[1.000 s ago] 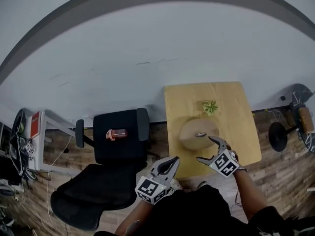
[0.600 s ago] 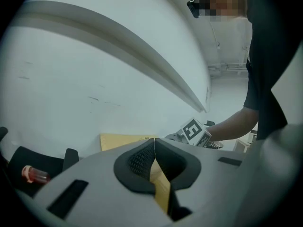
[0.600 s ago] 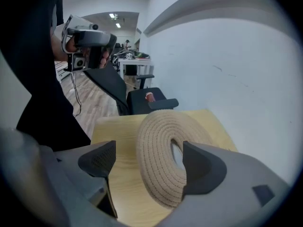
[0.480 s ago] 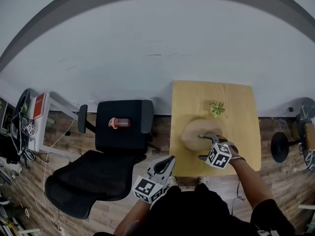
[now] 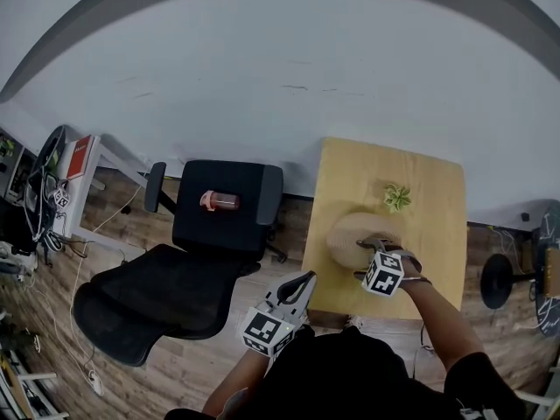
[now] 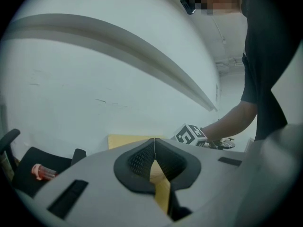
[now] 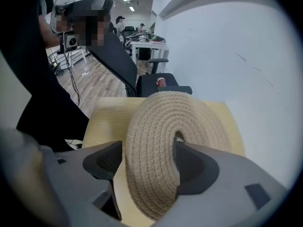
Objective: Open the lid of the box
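One square-marker cube (image 5: 382, 273) rides the right gripper (image 7: 147, 151), jaws closing around lid (image 7: 165, 117)

I am working in an office. Left of the small wooden table (image 5: 385, 169), a black office chair (image 5: 249, 221) is standing on plank flooring (image 5: 114, 234). Farther left, a white desk (image 5: 103, 154) is trailing cables (image 5: 37, 201). Beyond the table, more desks (image 7: 147, 44) are sitting under ceiling lights (image 7: 127, 0).

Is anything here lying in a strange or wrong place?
Yes. A small pink bottle lies on its side on the seat of the black chair beside the wooden table. A seat is an odd place for it. Nothing looks spilled.
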The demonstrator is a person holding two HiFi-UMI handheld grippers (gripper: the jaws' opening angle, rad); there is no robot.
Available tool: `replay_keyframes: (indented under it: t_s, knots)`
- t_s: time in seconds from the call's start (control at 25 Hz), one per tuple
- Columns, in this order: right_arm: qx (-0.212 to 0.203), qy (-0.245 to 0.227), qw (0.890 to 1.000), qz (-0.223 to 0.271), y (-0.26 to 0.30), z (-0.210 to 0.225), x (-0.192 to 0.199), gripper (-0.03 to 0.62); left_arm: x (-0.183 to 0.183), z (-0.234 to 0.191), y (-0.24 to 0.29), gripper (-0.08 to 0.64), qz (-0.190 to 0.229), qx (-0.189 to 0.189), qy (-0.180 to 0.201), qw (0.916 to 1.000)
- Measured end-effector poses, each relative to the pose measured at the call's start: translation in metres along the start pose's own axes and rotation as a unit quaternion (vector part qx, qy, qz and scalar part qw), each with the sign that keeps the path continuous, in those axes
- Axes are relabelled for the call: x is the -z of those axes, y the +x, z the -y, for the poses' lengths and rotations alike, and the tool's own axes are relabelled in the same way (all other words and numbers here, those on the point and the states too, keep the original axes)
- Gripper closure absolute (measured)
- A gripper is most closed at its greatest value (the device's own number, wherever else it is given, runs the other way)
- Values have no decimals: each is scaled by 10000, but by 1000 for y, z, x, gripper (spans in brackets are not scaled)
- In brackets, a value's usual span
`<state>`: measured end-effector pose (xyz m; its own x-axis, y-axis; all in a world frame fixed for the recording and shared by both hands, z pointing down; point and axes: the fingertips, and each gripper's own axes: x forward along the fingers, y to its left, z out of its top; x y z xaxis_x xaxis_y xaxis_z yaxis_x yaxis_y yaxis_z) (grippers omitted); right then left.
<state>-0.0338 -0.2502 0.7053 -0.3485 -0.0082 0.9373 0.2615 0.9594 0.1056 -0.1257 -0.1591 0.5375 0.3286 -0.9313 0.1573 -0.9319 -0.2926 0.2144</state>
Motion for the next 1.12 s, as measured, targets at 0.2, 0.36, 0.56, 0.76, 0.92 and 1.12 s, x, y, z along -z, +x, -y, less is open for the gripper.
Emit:
replay_keyframes:
  t_s: [0.2, 0.36, 0.56, 0.76, 0.92, 1.12]
  knots:
    - [-120, -266, 9995, -119, 3, -1, 2, 265, 5, 5, -4, 540, -79, -55, 270, 9996]
    - [-182, -300, 9992, -204, 3, -1, 4, 268, 1, 2, -6, 540, -33, -201, 132, 9997]
    - [-133, -370, 9989, -273, 1, 1, 5, 274, -1, 1, -6, 540, -43, -263, 209, 9994]
    - [-63, -376, 9988, -303, -11, 0, 0, 279, -4, 2, -5, 540, -18, -225, 276, 9994]
    - [74, -366, 9992, -158, -22, -3, -5, 285, -5, 1, -5, 540, -70, -282, 208, 9994]
    - [280, -328, 9991, -24, -44, -2, -6, 286, -5, 7, 1, 540, -26, -132, 269, 9995]
